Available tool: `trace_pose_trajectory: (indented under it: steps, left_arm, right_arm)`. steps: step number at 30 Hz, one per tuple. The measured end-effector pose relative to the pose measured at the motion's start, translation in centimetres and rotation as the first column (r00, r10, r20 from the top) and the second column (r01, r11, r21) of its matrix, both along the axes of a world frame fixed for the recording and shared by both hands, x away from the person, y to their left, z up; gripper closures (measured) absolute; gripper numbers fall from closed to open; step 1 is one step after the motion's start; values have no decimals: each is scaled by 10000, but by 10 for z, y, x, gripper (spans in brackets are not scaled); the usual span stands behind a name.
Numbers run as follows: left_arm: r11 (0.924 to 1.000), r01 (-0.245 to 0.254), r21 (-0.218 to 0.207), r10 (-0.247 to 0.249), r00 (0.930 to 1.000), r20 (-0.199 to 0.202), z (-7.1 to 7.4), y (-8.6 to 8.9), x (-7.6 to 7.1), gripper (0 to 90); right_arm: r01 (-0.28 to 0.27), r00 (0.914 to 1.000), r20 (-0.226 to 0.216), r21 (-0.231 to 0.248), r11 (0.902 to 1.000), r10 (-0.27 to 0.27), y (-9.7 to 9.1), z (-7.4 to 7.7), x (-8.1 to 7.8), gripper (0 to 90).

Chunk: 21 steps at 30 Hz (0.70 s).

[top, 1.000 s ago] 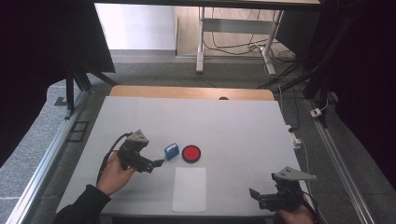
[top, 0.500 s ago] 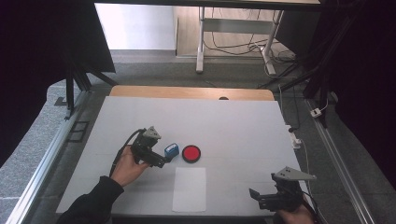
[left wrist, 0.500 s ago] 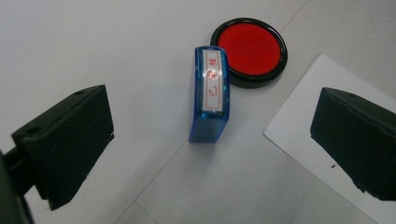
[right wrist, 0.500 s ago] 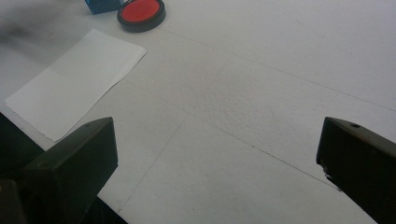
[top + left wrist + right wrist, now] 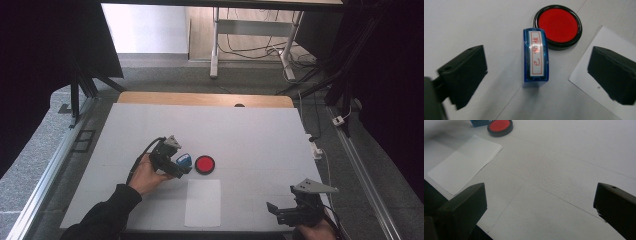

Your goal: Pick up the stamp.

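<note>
A blue stamp (image 5: 535, 58) with a white label in red characters lies on the white table, just left of a round red ink pad (image 5: 557, 25). My left gripper (image 5: 536, 77) straddles the stamp, its jaws open and clear of both sides; they have just been closing a little. From above, the left gripper (image 5: 176, 164) sits against the stamp (image 5: 185, 160), with the ink pad (image 5: 204, 164) to its right. A white sheet of paper (image 5: 203, 202) lies near the front edge. My right gripper (image 5: 275, 212) rests at the front right, open (image 5: 539, 207) over bare table.
The white table top (image 5: 260, 140) has a wooden strip along its far edge. Metal rails run along both sides of the table. In the right gripper view the paper (image 5: 464, 165) and ink pad (image 5: 500, 126) lie off to the far left.
My left gripper has moved right and down to the blue stamp, which now lies between its jaws. The right gripper has stayed still.
</note>
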<state>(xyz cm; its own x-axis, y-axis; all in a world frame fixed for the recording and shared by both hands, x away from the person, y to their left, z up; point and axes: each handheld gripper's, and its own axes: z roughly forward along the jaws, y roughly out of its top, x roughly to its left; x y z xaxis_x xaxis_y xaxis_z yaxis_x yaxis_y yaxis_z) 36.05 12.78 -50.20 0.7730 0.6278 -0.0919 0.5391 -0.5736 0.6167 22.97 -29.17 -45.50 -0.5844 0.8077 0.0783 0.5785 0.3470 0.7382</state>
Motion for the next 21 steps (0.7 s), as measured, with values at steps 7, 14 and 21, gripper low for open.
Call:
trace_pose_trajectory:
  steps: [7, 14, 21]
  left_arm:
    - [9993, 67, 363, -70, 9999, 103, 0, -4, 2, 249]
    - [9994, -112, 322, 104, 9997, 223, 3, -1, 4, 402]
    - [9985, -56, 553, 47, 9999, 163, 2, -4, 5, 525]
  right_arm:
    - [-30, 10000, 9, -15, 10000, 30, 0, 0, 0, 0]
    - [-38, 10000, -9, 18, 10000, 38, 0, 0, 0, 0]
    - [-48, 10000, -12, 5, 10000, 48, 1, 0, 0, 0]
